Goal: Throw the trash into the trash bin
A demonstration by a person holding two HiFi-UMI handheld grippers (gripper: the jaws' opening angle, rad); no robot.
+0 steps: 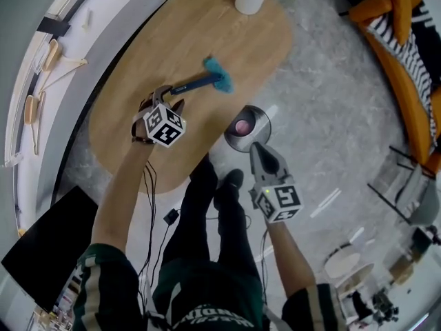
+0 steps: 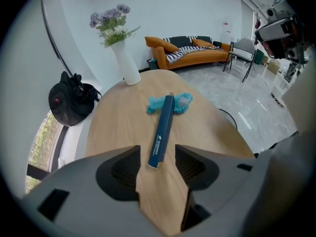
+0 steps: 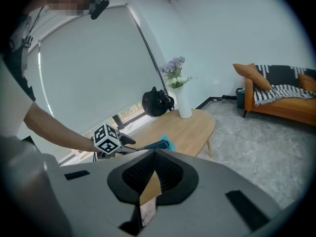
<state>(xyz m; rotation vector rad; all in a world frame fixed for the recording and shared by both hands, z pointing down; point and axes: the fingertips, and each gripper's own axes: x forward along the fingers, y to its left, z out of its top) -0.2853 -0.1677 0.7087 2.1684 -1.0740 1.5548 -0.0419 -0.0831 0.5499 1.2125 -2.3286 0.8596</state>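
Though distant, vase (image 2: 127, 68) beyond blue stick (image 2: 162, 131).

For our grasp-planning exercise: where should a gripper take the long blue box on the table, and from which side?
Grip the blue box at its bare end, jaws across its narrow width, coming down from above. It lies flat, and a teal wad crowds the other end.

Matt wooden table (image 1: 227, 40), glossy stone-look floor (image 1: 331, 116)

left gripper (image 2: 157, 153): fingers (image 2: 122, 171) apart | blue box (image 2: 162, 130): near end between them, on table (image 2: 116, 127) | teal wad (image 2: 183, 101): at far end
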